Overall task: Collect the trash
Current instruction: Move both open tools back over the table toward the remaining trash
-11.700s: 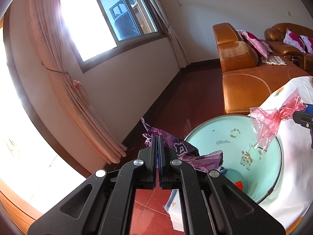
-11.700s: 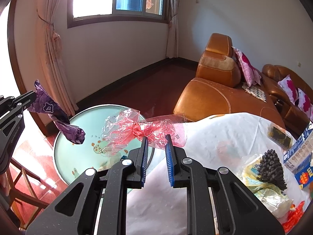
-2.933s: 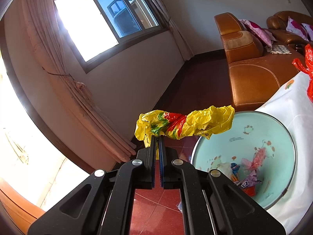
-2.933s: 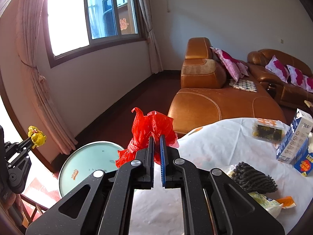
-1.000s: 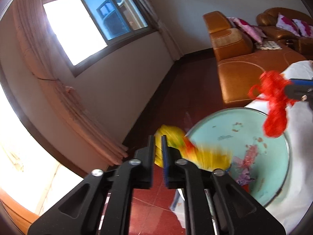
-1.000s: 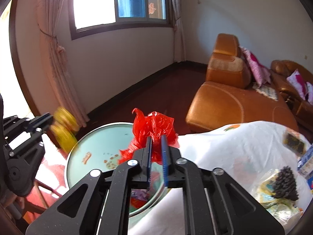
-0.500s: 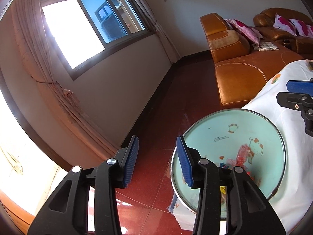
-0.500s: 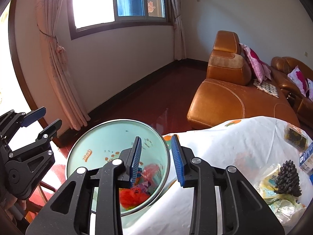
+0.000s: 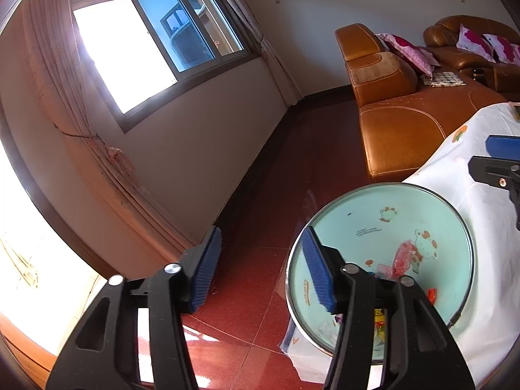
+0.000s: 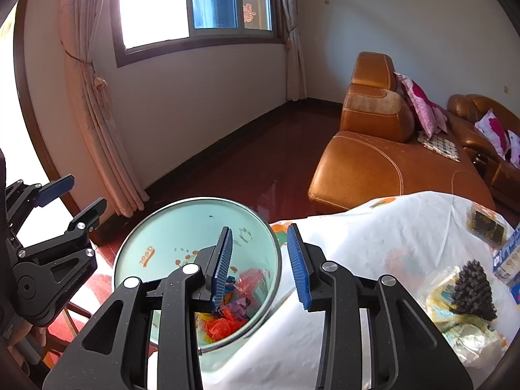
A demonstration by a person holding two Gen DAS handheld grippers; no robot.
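Note:
A pale green trash bin (image 9: 383,201) (image 10: 182,217) stands on the floor beside the table. Several crumpled wrappers lie in its bottom, among them a red bag (image 10: 224,325) and a pink wrapper (image 9: 401,256). My left gripper (image 9: 263,269) is open and empty, over the bin's left rim; it also shows in the right wrist view (image 10: 74,191). My right gripper (image 10: 260,266) is open and empty, above the bin's right rim at the table edge; its fingers (image 9: 500,148) show in the left wrist view.
A white tablecloth (image 10: 373,237) covers the table. On it lie a dark pine-cone-like object (image 10: 474,289) on crumpled clear plastic (image 10: 468,331), a dark packet (image 10: 487,224) and a blue carton (image 10: 508,250). An orange leather sofa (image 10: 383,162) stands behind. Curtain (image 9: 107,162) at left.
Both grippers have opened: the yellow wrapper and the red bag dropped from them into the bin. In the last half second the jaws widened a little more.

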